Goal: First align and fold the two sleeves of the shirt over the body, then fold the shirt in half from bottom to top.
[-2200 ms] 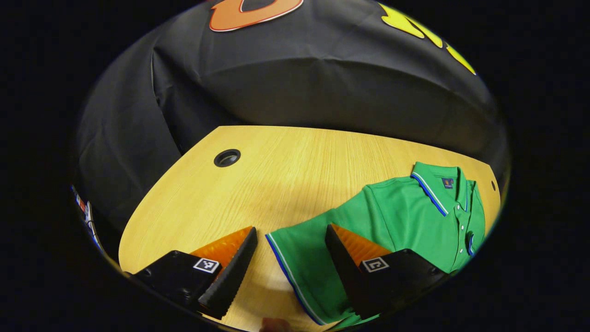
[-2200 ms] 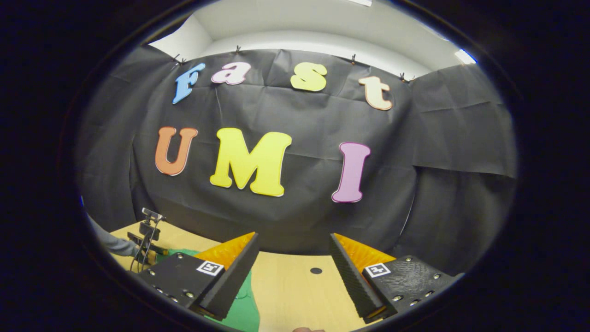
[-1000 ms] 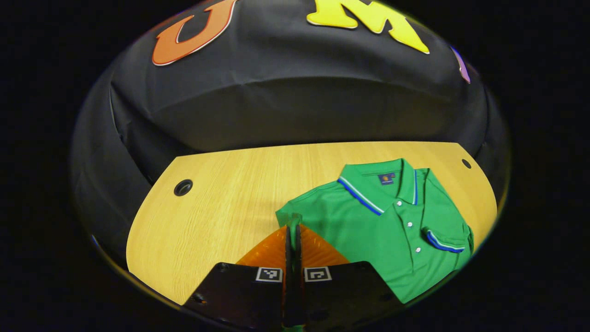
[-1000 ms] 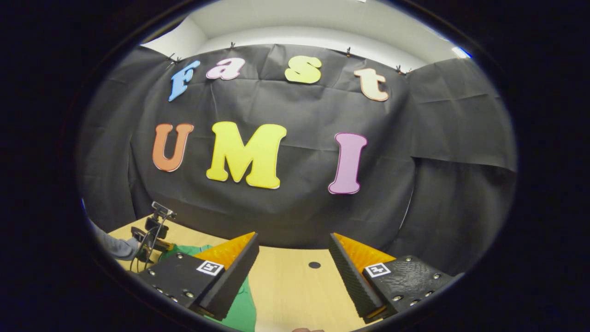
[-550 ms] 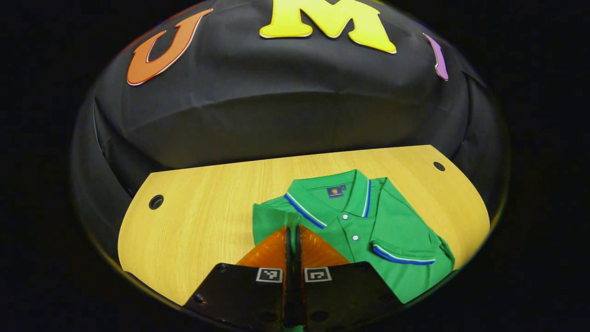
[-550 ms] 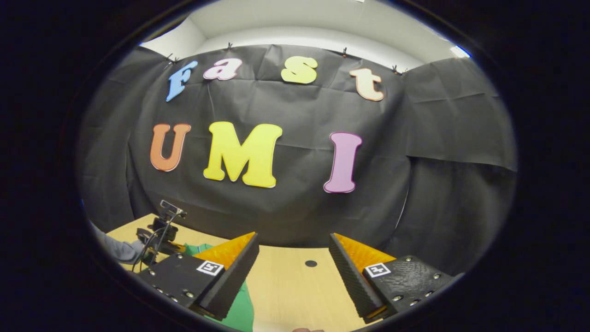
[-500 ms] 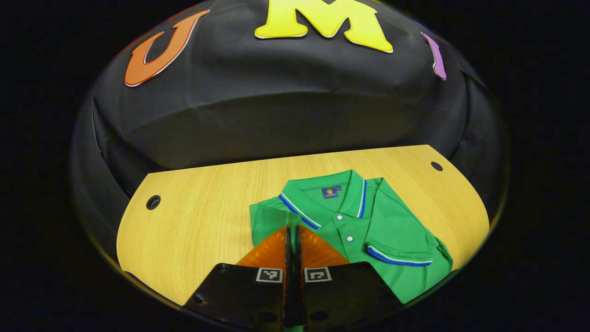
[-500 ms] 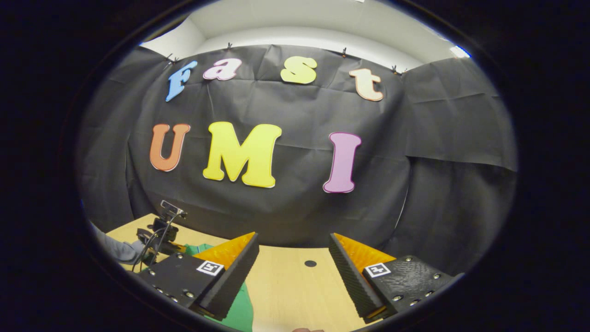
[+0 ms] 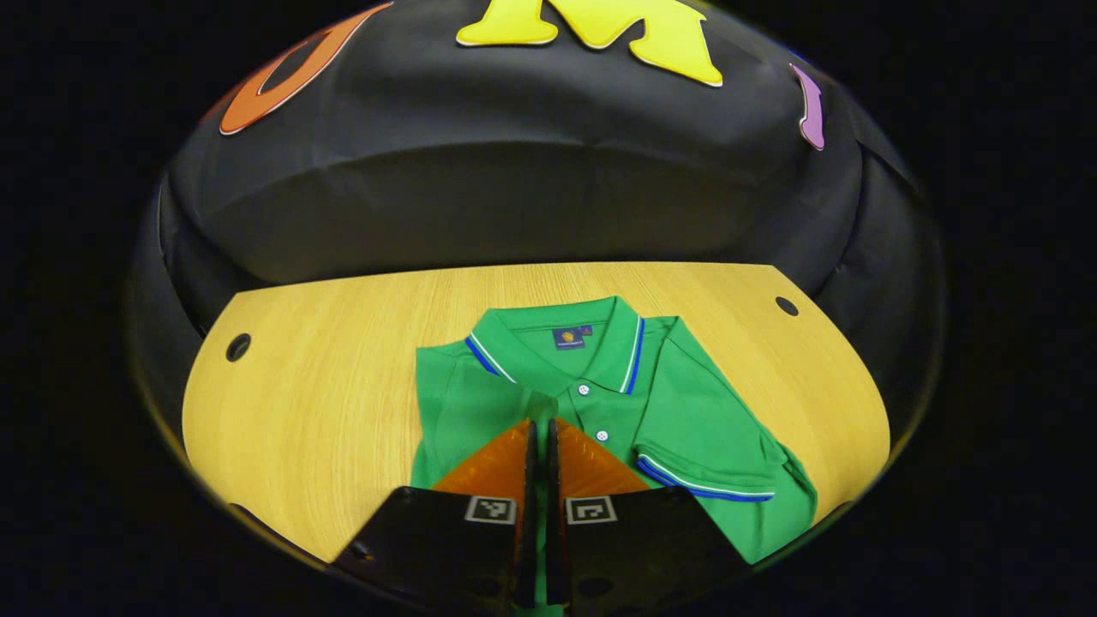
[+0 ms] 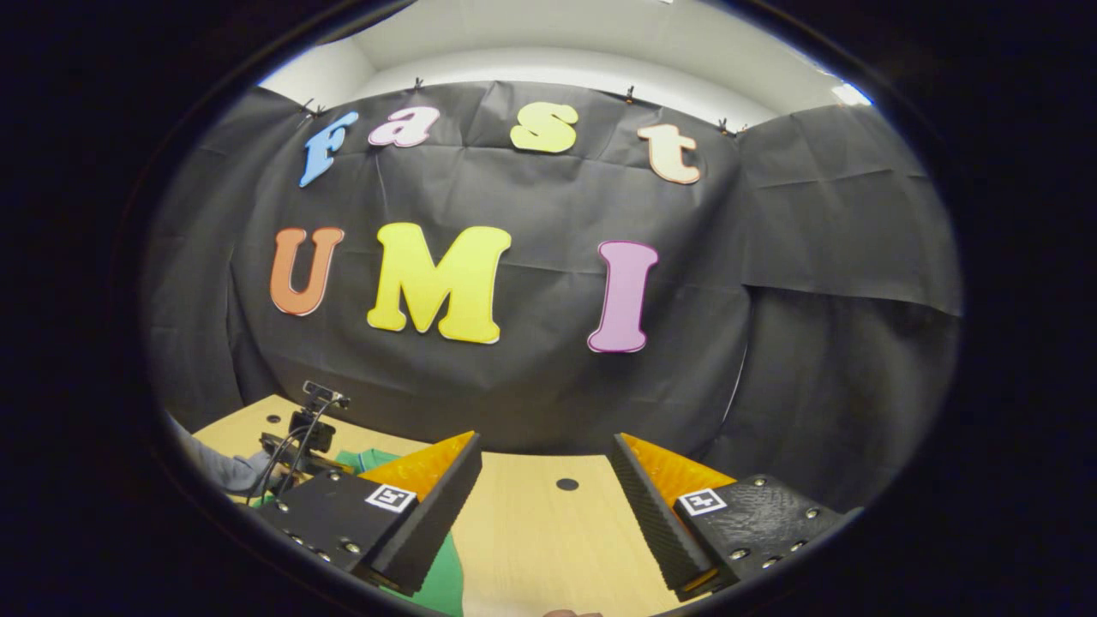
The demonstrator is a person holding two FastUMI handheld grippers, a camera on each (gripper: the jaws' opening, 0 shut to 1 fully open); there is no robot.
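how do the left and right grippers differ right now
The left gripper has its jaws shut on the sleeve of the green shirt, low over the table. The right gripper has its jaws wide open, holds nothing, and faces the booth wall. Both carry square markers.

A recording booth in a lab-like room: black cloth wall (image 10: 531, 386) clipped up behind a bare wooden table (image 9: 343, 386) with cable holes.
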